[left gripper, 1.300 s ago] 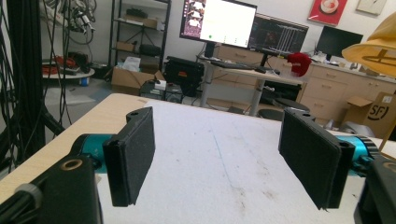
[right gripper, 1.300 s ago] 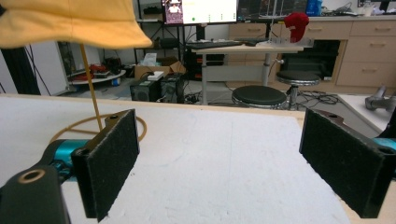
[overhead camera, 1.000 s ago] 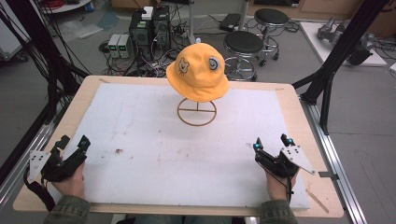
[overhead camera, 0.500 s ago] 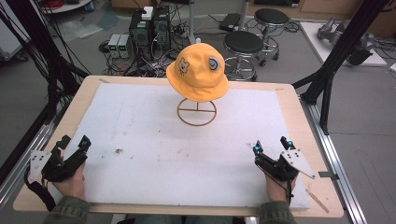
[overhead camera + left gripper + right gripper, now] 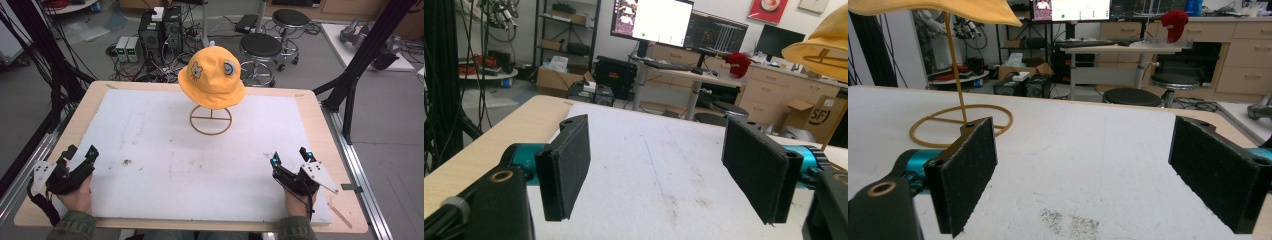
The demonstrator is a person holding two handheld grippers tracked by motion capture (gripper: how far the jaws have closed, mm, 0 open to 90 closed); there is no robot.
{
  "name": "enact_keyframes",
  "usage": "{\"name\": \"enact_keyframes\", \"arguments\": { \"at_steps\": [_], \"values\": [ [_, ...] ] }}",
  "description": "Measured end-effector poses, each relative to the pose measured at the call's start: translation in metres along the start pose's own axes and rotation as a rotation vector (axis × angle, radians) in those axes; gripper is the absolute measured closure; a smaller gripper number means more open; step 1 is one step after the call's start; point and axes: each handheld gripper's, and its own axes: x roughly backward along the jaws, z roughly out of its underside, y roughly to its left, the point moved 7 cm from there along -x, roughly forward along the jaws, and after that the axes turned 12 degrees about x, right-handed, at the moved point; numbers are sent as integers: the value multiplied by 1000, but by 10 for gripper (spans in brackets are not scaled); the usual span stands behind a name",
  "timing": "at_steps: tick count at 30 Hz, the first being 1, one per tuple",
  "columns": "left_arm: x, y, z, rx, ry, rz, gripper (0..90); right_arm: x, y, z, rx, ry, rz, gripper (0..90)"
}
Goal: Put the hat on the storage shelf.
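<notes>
My left gripper sits at the near left corner of the white mat, jaws spread wide with nothing between them. The yellow hat perches on its wire stand at the mat's far middle, well apart from both grippers. My right gripper rests at the mat's near right corner, jaws wide apart and holding nothing.

grey floor with two black stools, computer towers, desks and lit monitors behind.

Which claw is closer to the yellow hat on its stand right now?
Right, only slightly. The right claw sits at the hat's near right, the left claw at its near left; both open, well short.
</notes>
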Motion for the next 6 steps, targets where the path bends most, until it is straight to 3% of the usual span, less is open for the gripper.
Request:
{"name": "enact_keyframes", "arguments": {
  "at_steps": [6],
  "values": [
    [-3,-1,3,8,16,7,277,-3,5,3,-3,17,-32,108]
  ]
}}
